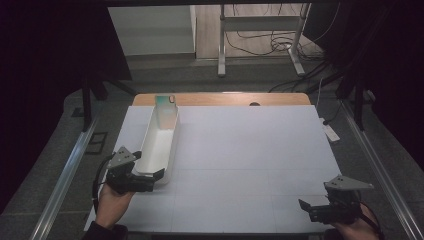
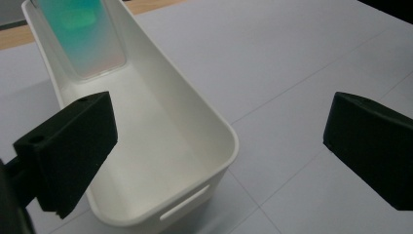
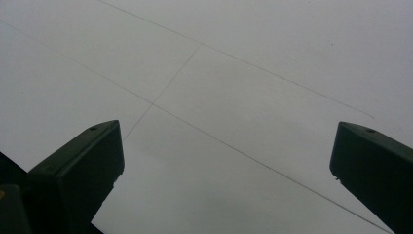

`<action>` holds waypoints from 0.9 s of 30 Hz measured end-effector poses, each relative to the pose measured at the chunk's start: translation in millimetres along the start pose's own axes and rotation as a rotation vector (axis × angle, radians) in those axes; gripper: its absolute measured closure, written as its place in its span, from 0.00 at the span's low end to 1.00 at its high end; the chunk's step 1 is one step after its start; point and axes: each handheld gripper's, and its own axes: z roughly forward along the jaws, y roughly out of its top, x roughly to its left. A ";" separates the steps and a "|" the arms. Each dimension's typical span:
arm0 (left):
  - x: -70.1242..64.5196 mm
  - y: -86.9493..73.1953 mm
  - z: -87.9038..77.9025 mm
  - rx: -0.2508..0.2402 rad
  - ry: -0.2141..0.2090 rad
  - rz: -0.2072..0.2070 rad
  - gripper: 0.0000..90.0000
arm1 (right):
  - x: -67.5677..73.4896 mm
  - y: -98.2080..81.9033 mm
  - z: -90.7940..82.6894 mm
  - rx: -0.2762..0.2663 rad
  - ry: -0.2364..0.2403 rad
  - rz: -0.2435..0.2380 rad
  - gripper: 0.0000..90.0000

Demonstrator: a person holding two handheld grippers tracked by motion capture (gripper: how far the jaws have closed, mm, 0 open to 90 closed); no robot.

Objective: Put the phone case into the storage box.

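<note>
A long white plastic bin [image 1: 161, 142] lies on the left part of the white table, running away from me. A flat teal-to-pink slab, perhaps a phone [image 1: 166, 112], leans against its far end, also in the left gripper view [image 2: 85, 36]. My left gripper [image 1: 154, 179] is open at the bin's near end [image 2: 195, 195], one jaw over the inside and the other outside to the right, holding nothing. My right gripper [image 1: 306, 206] is open above bare tabletop [image 3: 219, 122] at the near right.
The white table cover [image 1: 250, 150] has faint seam lines and a wooden edge [image 1: 225, 98] at the far side. A white object [image 1: 330, 132] lies on the floor off the right edge. Metal frame legs and cables are beyond the table.
</note>
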 end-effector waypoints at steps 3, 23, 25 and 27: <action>-1.0 -3.7 -3.5 0.003 0.007 0.001 0.00 | 0.1 0.0 0.2 -0.001 0.000 0.000 0.00; -4.0 -26.1 -26.2 0.025 0.038 -0.024 0.00 | 0.4 0.2 0.6 0.005 -0.003 -0.003 0.00; -4.1 -28.4 -28.0 0.028 0.041 -0.026 0.00 | 0.4 0.3 0.7 0.006 -0.003 -0.002 0.00; -4.4 -30.4 -29.7 0.029 0.043 -0.030 0.00 | 0.5 0.3 0.8 0.006 -0.003 -0.002 0.00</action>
